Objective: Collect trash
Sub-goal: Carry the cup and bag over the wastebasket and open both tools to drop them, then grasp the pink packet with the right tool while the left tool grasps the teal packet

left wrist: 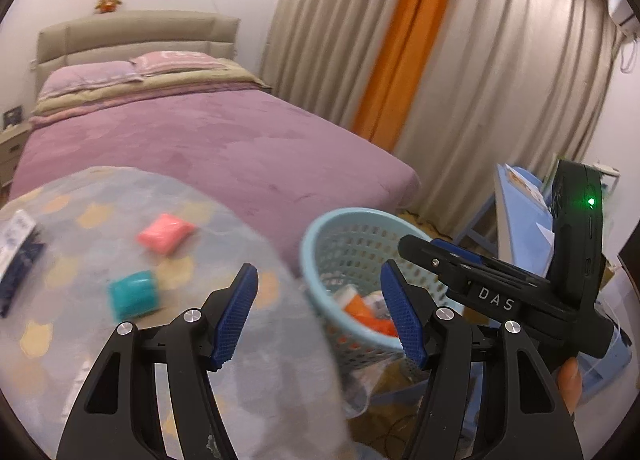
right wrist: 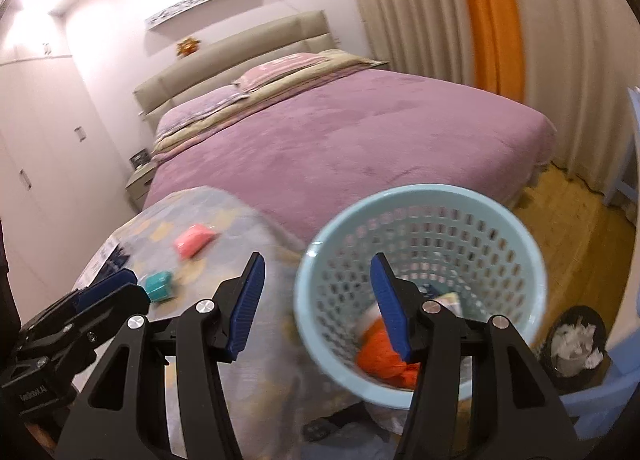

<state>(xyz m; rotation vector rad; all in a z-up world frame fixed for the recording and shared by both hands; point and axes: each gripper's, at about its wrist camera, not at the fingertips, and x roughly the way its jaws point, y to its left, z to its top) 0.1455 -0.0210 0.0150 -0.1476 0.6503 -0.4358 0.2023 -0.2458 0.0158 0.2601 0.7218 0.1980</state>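
Observation:
A light blue mesh basket (left wrist: 320, 238) (right wrist: 520, 236) stands beside a cloth-covered table (left wrist: 120, 340) (right wrist: 264, 380) and holds an orange wrapper (left wrist: 362, 314) (right wrist: 378, 360) and other trash. On the table lie a pink packet (left wrist: 166, 233) (right wrist: 195, 240), a teal packet (left wrist: 134, 294) (right wrist: 160, 286) and a dark blue and white package (left wrist: 16, 252) (right wrist: 110, 256). My left gripper (left wrist: 320, 310) is open and empty, above the table edge and basket. My right gripper (right wrist: 318, 306) is open and empty, over the basket's near rim. The right gripper shows in the left wrist view (left wrist: 416, 244).
A bed with a purple cover (left wrist: 224, 140) (right wrist: 340, 140) lies behind the table. Beige and orange curtains (left wrist: 460, 60) hang at the right. A black bin with white paper (right wrist: 574, 342) stands on the wooden floor. A blue chair (left wrist: 516, 212) is at the right.

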